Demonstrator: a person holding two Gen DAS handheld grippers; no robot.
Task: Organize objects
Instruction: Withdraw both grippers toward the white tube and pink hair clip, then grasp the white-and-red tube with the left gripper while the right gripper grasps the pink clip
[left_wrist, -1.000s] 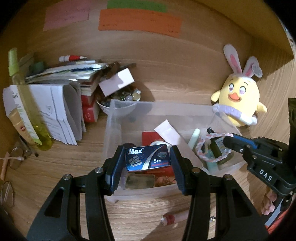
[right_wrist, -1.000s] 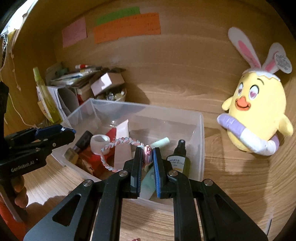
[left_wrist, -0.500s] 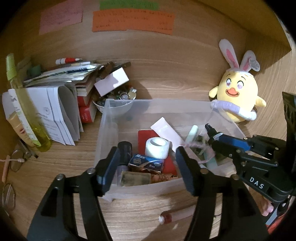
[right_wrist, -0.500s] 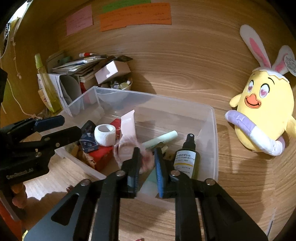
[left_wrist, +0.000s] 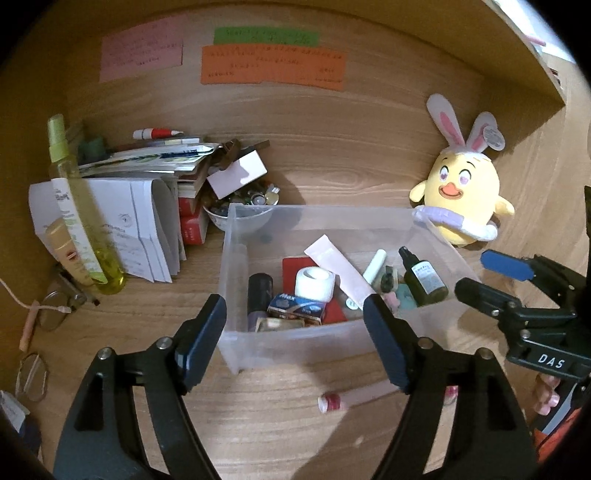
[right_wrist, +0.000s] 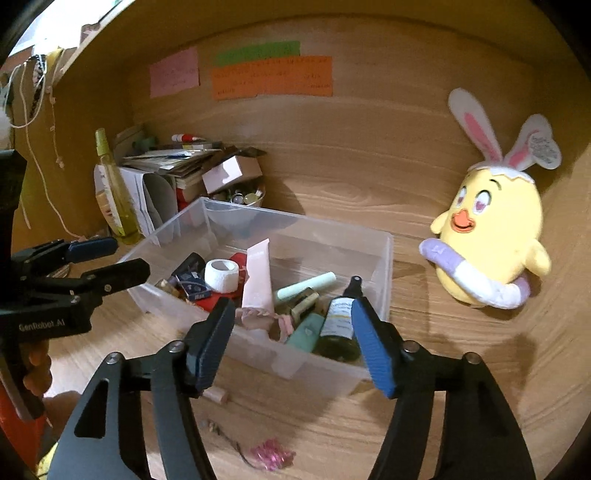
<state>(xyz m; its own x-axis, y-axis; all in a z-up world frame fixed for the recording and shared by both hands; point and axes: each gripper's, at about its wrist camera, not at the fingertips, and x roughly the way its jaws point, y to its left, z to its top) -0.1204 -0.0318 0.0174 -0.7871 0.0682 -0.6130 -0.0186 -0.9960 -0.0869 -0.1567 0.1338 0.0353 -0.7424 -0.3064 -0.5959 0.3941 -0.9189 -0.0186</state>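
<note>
A clear plastic bin (left_wrist: 295, 341) (right_wrist: 386, 258) stands on the wooden desk. In it lie a blue Max box (left_wrist: 296, 307) (right_wrist: 192, 288), a white tape roll (left_wrist: 314, 282) (right_wrist: 221, 275), a pink tube (left_wrist: 338, 264) (right_wrist: 258, 275), a dark spray bottle (left_wrist: 424, 282) (right_wrist: 340, 321), a mint stick (right_wrist: 306, 285) and a pink braided band (right_wrist: 258, 315). My left gripper (left_wrist: 295, 343) is open and empty in front of the bin. My right gripper (right_wrist: 293, 343) is open and empty at the bin's near wall.
A small pink-capped tube (left_wrist: 351, 397) lies on the desk before the bin. A pink hair clip (right_wrist: 271, 452) lies nearer me. A yellow chick plush (left_wrist: 461, 195) (right_wrist: 491, 236) sits right. Papers, books, a yellow spray bottle (left_wrist: 79, 218) and a bowl of trinkets (left_wrist: 242, 208) crowd the left.
My left gripper opened and dropped the Max box into the bin. My right gripper opened and let the braided band fall in. Both grippers pulled back from the bin.
</note>
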